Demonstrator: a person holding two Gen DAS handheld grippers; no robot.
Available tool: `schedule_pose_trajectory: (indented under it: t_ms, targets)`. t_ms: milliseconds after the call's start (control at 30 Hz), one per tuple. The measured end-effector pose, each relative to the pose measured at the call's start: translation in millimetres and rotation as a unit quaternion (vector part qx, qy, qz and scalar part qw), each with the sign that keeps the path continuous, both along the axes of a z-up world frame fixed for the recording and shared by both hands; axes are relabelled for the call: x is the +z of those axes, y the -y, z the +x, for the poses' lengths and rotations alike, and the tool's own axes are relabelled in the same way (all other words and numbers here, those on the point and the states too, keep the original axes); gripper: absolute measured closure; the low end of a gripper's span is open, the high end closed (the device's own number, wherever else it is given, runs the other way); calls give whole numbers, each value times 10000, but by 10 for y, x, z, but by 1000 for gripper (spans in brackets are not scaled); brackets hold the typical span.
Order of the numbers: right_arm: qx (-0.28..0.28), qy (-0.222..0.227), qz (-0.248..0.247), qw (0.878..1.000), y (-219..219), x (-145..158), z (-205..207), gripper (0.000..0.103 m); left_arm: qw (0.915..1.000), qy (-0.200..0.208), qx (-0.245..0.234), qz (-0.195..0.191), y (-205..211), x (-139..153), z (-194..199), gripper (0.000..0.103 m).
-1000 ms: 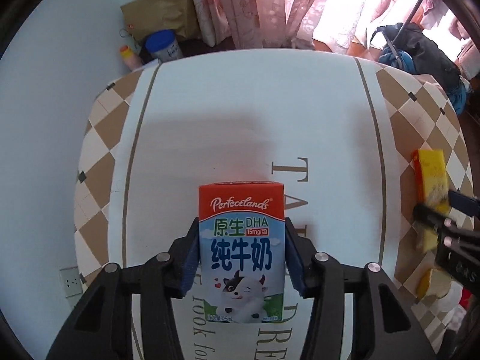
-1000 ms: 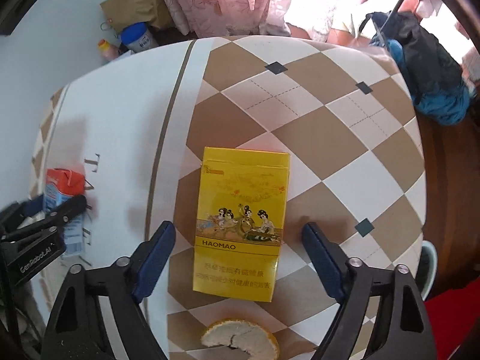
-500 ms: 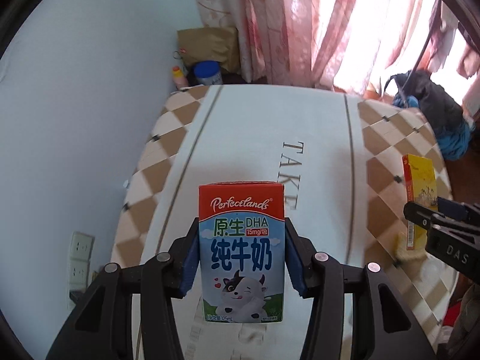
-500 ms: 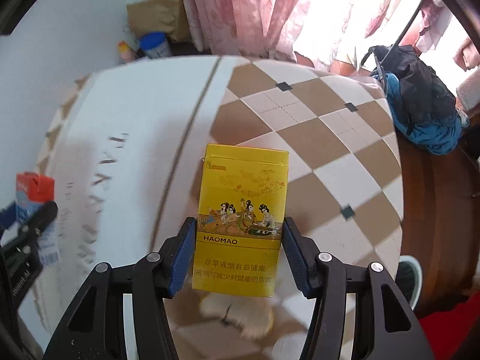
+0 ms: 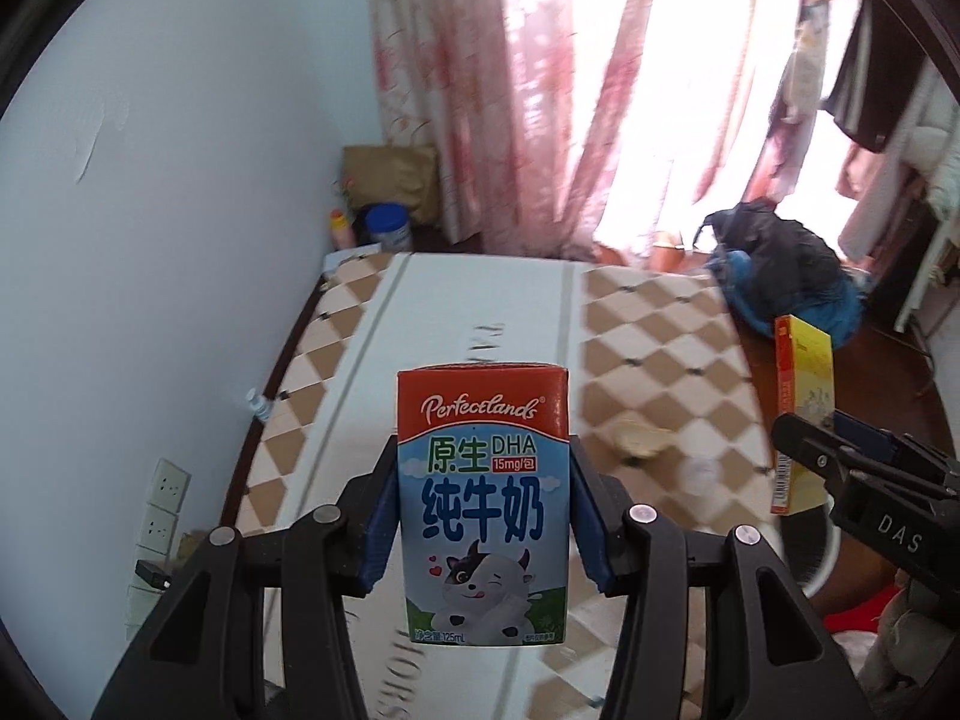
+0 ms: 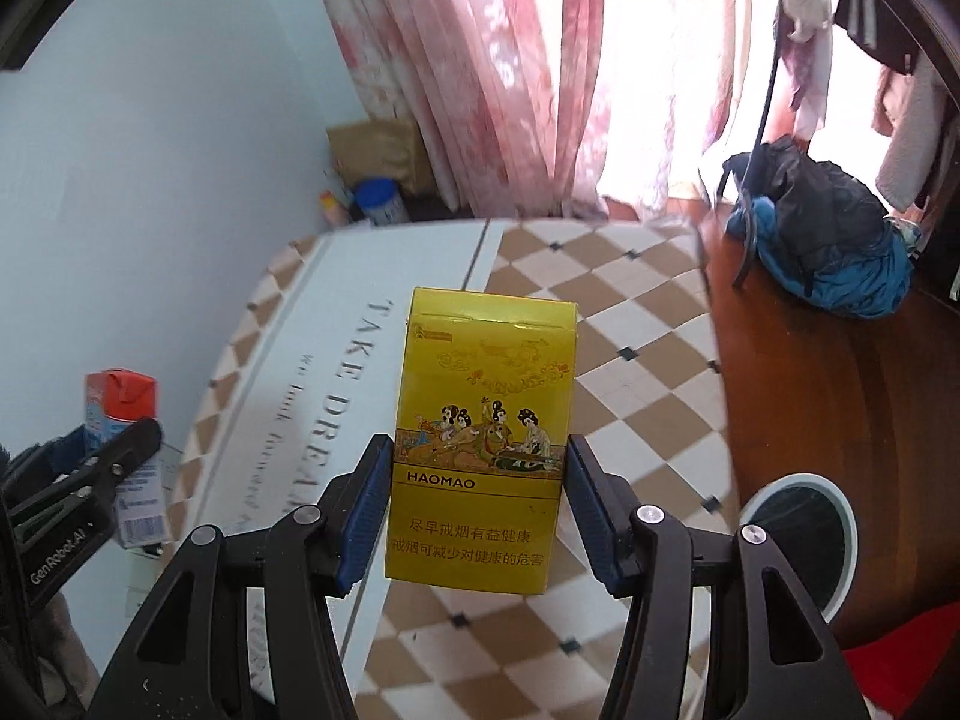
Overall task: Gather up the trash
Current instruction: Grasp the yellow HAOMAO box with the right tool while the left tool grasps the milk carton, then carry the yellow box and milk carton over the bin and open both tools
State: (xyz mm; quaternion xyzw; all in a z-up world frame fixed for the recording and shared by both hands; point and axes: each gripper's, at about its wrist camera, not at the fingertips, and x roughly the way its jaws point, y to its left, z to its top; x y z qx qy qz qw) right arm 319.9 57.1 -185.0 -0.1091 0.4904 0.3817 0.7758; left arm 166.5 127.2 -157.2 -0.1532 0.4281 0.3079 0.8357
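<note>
Below both grippers, the checkered-cloth bench (image 6: 636,324) has receded: left gripper (image 5: 483,516) fingers clamp the red-topped milk carton (image 5: 483,504); right gripper (image 6: 480,498) fingers clamp the yellow cigarette pack (image 6: 483,450), lifted clear, ready for the white-rimmed bin (image 6: 801,531).

Right gripper (image 6: 480,507) clamped on yellow cigarette pack (image 6: 480,450), upright, jaws pressing both sides, held above checkered bench (image 6: 630,360). At left edge, left gripper (image 6: 90,468) gripping milk carton (image 6: 120,402). White-rimmed bin (image 6: 840,516) beside bench's right edge.
</note>
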Motion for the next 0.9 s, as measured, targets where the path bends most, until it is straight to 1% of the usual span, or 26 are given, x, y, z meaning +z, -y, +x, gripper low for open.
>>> schedule_pose_trajectory:
  t_ms: [133,233,367,467,567,600,667,700,767,800,900]
  targets:
    - [-114,49,351,9993,464,328,-80,44,9991,168,-398,27,439,195,179,57]
    - [-285,127,526,9981,870,530,-72,44,9969,240,-749,-16,762,252,406,57]
    - [-620,188,626,9959,1428,675,29,44,9921,253,-1227,-110,1238,231,778,57]
    - [-954,228,593,9934,1943,692,168,44,9877,212,-1533,-235,1593,153,1058,57]
    - [-1287,209,513,9901,2378,627,331,44,9821,98,-1835,-403,1966,-10,1366,57]
    - [-1454,194,457,9881,2591,589,417,44,9799,40,-1932,-486,2086,-93,1490,57]
    - [-1666,145,361,9853,2864,494,536,44,9752,-114,-2110,-665,2330,-284,1748,57]
    - [-1818,82,312,9828,3047,414,627,44,9723,-189,-2201,-756,2447,-385,1876,57]
    - [-2038,-9,180,9789,3323,245,779,44,9680,-328,-2326,-883,2634,-550,2056,57]
    - [-2114,-63,149,9773,3419,174,837,44,9649,-442,-2398,-974,2725,-677,2179,57]
    - [-2378,-330,0,9708,3777,-179,1043,44,9558,-776,-2554,-1231,2941,-1042,2470,57]
